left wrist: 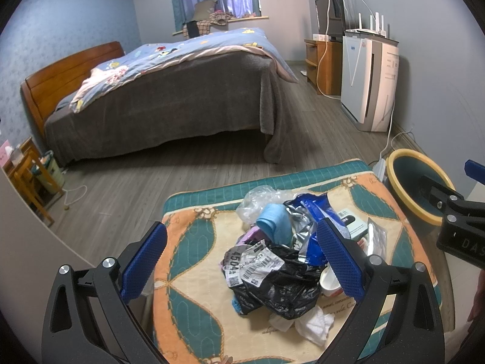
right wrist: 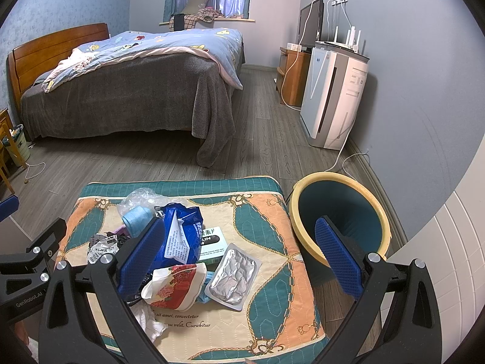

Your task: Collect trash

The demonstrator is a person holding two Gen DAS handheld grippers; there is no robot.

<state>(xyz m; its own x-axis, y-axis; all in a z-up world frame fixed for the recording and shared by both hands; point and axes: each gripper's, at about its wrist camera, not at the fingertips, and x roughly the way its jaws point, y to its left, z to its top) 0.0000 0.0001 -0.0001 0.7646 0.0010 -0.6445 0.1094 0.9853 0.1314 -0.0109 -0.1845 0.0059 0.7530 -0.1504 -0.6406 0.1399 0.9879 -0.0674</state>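
— Blue pads spread wide on both tongs, nothing held: left gripper [left wrist: 242,261] hangs over the trash pile [left wrist: 272,261], right gripper [right wrist: 239,261] over the cushion's [right wrist: 272,318] right half.
— Which goes first?
— Probably the right; the foil blister pack [right wrist: 233,279] lies between its fingers, long axis running near-left to far-right.
— And the bin [right wrist: 339,212]?
— Just beyond the cushion's right edge.

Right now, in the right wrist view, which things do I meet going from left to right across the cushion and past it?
Crumpled label → blue packet → silver blister pack → bare cushion → yellow-rimmed bin.
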